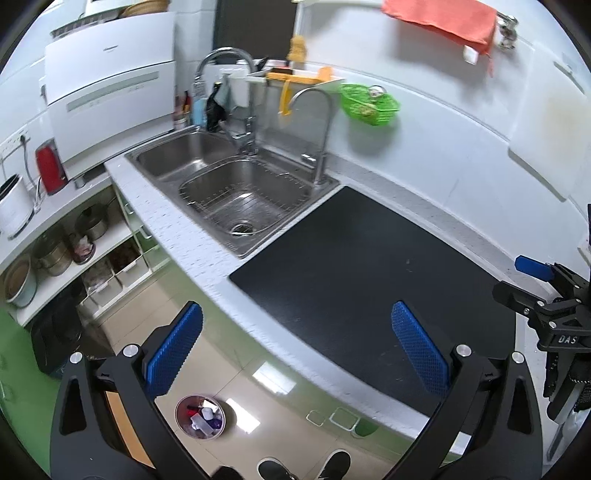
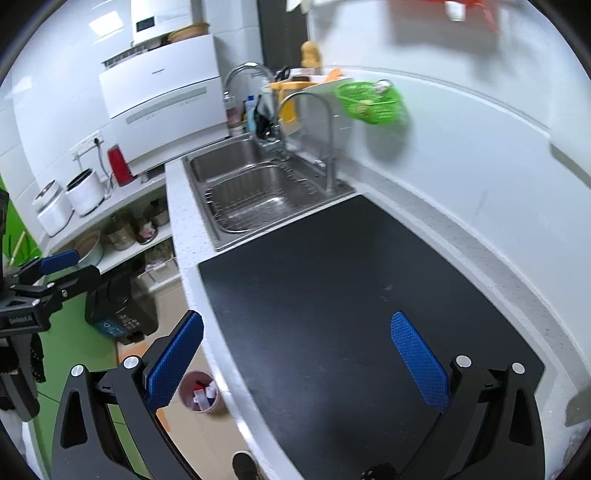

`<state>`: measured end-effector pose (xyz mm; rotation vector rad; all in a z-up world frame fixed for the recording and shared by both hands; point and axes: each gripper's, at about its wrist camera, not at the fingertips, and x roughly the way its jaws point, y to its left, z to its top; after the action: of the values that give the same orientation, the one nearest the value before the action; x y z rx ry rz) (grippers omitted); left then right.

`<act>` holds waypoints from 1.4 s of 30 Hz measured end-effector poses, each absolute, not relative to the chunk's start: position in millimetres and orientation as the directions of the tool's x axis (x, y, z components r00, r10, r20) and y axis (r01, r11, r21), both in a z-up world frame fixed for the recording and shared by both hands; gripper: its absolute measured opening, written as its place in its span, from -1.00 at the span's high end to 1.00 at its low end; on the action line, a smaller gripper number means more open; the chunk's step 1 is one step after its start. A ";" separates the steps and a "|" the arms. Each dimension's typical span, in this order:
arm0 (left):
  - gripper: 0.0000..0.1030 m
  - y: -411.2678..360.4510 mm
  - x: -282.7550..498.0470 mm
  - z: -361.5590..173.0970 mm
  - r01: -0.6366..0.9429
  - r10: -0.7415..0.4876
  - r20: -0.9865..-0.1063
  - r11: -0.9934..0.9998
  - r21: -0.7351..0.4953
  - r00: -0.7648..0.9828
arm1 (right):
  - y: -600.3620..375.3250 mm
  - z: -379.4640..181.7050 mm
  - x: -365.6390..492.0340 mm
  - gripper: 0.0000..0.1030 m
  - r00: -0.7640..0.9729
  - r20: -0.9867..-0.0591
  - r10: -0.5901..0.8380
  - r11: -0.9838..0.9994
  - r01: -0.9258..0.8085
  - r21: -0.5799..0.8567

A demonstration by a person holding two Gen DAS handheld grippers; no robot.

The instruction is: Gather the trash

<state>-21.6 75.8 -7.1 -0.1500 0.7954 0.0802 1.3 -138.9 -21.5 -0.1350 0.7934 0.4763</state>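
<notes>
Left gripper (image 1: 295, 354): jaws wide apart, nothing between the 2 blue pads; it hangs over the front edge of the counter, above the floor and the near corner of the mat.
Right gripper (image 2: 295, 358): jaws wide apart, holding nothing; it hangs over the black mat, its left pad past the counter edge.
Each seen from the other: the right gripper shows at the right edge of the left view (image 1: 554, 306); the left gripper shows at the left edge of the right view (image 2: 40, 284).
Trash bin (image 1: 200, 417): a small round bin standing on the tiled floor just in front of the counter, holding white, red and purple scraps; also seen in the right view (image 2: 201, 395).
Black mat (image 1: 351, 280): flat on the white counter (image 1: 177, 229), just right of the sink.
Sink (image 1: 236, 192): steel, 2 basins, a wire rack in the nearer basin, 2 taps behind.
Green basket (image 1: 369, 99): fixed to the white wall above the counter.
Orange cloth (image 1: 443, 18): hanging high on the wall.
Shoes (image 1: 306, 467): 2 dark shoes on the floor at the bottom edge.
</notes>
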 end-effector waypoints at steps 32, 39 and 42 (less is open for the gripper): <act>-0.95 22.4 -13.2 20.2 -0.021 -0.014 -0.711 0.999 -0.041 0.703 | -172.5 -2.2 -11.6 -0.89 0.664 -0.681 0.310 0.921 -0.388 0.041; -0.95 23.0 -12.0 20.1 -0.023 -0.011 -0.712 0.999 -0.037 0.702 | -171.6 -2.1 -10.9 -0.89 0.663 -0.683 0.307 0.922 -0.385 0.040; -0.95 22.9 -12.3 20.0 -0.023 -0.011 -0.712 0.999 -0.037 0.702 | -171.6 -2.0 -11.1 -0.89 0.663 -0.683 0.307 0.922 -0.385 0.041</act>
<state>-12.3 22.9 20.0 -0.0442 0.7924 0.0067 -11.1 -171.6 -2.0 -0.1107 0.7499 0.3924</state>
